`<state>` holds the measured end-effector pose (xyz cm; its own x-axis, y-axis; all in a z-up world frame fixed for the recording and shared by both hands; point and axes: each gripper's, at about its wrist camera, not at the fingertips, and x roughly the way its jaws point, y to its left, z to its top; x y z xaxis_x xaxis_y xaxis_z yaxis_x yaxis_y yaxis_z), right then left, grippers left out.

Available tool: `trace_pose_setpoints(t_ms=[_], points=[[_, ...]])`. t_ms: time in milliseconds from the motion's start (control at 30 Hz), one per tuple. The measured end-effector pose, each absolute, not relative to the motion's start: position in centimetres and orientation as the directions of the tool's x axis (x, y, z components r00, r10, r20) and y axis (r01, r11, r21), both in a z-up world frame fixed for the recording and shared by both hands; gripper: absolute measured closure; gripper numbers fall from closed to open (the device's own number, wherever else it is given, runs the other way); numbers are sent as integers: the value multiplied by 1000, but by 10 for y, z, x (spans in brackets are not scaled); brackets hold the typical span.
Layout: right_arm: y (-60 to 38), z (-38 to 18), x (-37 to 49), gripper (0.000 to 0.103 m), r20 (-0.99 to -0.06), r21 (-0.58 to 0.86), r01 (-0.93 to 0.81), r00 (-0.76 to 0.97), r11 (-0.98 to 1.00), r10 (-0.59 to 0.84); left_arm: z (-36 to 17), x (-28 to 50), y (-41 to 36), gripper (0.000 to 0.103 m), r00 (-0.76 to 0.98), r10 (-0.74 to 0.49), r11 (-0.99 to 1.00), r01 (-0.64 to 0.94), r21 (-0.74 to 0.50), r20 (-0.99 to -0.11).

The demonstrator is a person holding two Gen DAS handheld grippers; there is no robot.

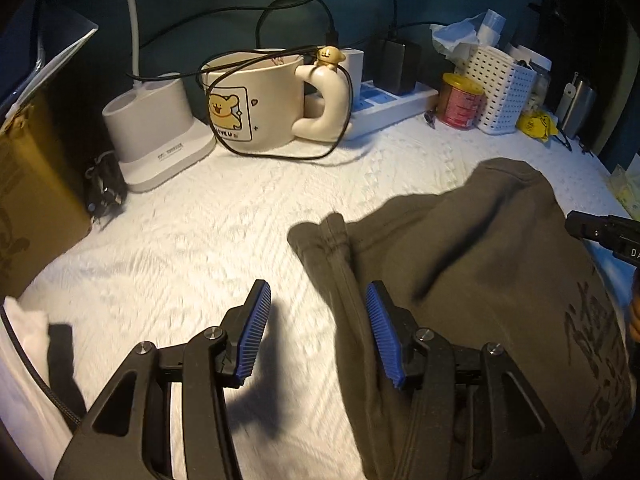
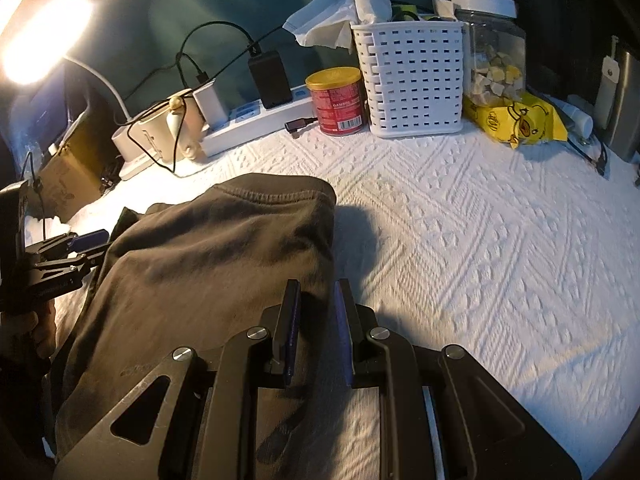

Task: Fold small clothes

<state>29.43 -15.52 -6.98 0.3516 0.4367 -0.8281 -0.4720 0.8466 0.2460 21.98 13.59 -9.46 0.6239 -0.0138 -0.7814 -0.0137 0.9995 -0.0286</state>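
The garment (image 2: 208, 264), dark grey-brown, lay on the white textured cloth (image 2: 460, 248), folded into a long strip running toward the clutter at the back. Its far hem ended short of the mug (image 1: 256, 104) and power strip (image 2: 256, 120), with bare cloth between. To its right the cloth lay open and wide as far as the basket (image 2: 412, 80), can (image 2: 338, 100) and yellow packet (image 2: 520, 116) along the back edge. To its left, bare cloth ran to the lamp base (image 1: 160, 128) and a cardboard box (image 1: 36, 200).

The left gripper (image 1: 316, 332) pointed steeply down at the garment's left edge, jaws standing moderately wide. Its right finger sat over the seamed edge and its left finger over bare cloth; nothing was pinched between the blue pads (image 1: 254, 332). In the right wrist view a hand (image 2: 40, 320) was partly seen gripping its handle at the far left.

The right gripper (image 2: 316, 328) also pointed steeply down, at the garment's right edge, jaws narrow. The left finger lay over fabric, the right over white cloth. Whether the pads pinched the fabric could not be told.
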Motion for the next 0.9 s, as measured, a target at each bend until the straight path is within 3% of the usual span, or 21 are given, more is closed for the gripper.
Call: trace_pose_setpoints(t_ms=[33, 100, 133, 567, 900], points=[[-154, -71, 297, 84, -830, 246, -471, 350, 847, 435, -96, 222, 137, 56, 629, -9, 1000, -13, -22, -777], [-150, -75, 304, 84, -833, 247, -468, 345, 849, 432, -99, 226, 138, 88, 644, -2, 1000, 6, 3, -765], [-148, -77, 307, 84, -835, 247, -466, 342, 850, 430, -100, 228, 138, 95, 639, -17, 1000, 25, -1, -769], [-145, -73, 305, 84, -846, 216, -464, 351, 859, 402, -89, 212, 154, 90, 635, -12, 996, -59, -64, -772], [-163, -51, 272, 84, -827, 212, -466, 383, 859, 411, -64, 146, 136, 89, 687, -107, 984, -28, -173, -719]])
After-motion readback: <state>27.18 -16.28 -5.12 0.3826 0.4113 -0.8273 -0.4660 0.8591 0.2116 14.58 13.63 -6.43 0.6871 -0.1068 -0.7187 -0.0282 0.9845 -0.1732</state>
